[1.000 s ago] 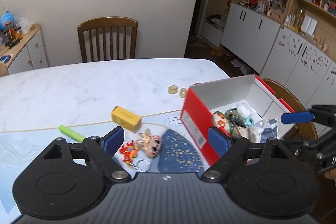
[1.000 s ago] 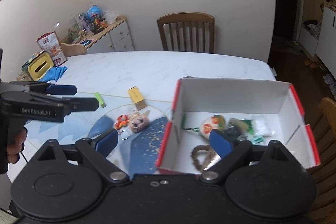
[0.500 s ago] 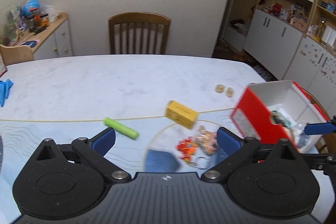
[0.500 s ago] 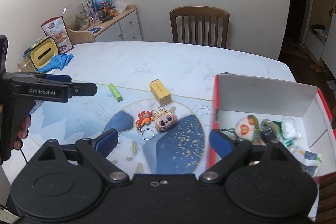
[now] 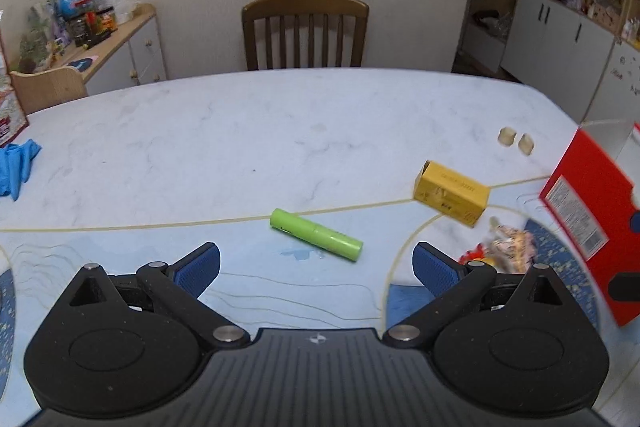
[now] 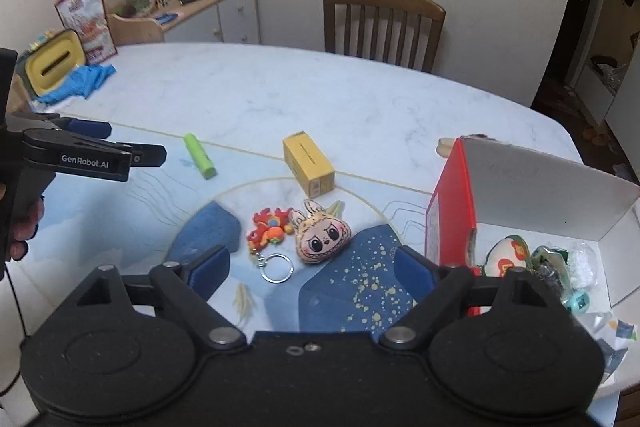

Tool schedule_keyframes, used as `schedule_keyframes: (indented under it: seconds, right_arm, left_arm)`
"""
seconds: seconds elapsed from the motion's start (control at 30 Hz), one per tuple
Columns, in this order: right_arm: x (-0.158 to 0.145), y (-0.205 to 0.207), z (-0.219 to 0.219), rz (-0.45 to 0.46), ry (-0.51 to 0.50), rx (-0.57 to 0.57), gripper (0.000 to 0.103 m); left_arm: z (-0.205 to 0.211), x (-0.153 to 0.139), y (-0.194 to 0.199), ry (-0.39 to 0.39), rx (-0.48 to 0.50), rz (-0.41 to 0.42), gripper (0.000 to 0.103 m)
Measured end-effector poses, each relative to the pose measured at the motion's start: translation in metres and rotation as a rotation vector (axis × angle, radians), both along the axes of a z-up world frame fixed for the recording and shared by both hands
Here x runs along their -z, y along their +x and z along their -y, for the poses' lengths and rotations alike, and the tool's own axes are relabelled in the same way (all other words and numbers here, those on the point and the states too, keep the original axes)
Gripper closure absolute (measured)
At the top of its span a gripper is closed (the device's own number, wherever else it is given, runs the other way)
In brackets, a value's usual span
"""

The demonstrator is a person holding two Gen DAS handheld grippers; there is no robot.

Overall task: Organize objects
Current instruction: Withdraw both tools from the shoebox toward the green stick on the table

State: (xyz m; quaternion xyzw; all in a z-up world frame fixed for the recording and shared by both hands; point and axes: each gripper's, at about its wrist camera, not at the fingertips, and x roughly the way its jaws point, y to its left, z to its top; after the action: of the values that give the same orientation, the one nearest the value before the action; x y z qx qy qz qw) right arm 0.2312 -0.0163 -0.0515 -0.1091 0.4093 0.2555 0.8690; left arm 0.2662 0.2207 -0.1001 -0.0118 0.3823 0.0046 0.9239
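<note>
Both grippers empty, lining up pickups off the mat.
Your right gripper, jaws wide but just narrowing: keychain charms at 12, close. Left gripper, just opened wide: green tube at 12. Yellow box beyond; red box at 2 takes them.

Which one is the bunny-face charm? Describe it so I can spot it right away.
Start at the red box on the table's right side. Just left of it, on the mat's blue patches, lie two keychain charms side by side. The bunny charm is the beige one nearer the box, with big dark eyes and pointed ears; its neighbour is red-orange.
</note>
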Motion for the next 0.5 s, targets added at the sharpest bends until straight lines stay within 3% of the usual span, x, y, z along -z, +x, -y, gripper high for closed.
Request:
schedule_keyframes:
  seconds: [0.2, 0.5]
  right_arm:
    - [0.017, 0.016, -0.010, -0.040, -0.026, -0.024, 0.024]
    - [0.043, 0.042, -0.023, -0.074, -0.080, -0.021, 0.032]
  left_arm:
    - [-0.007, 0.016, 0.014, 0.011, 0.091, 0.016, 0.000]
    - [-0.014, 0.038, 0.039, 0.049, 0.145, 0.024, 0.000]
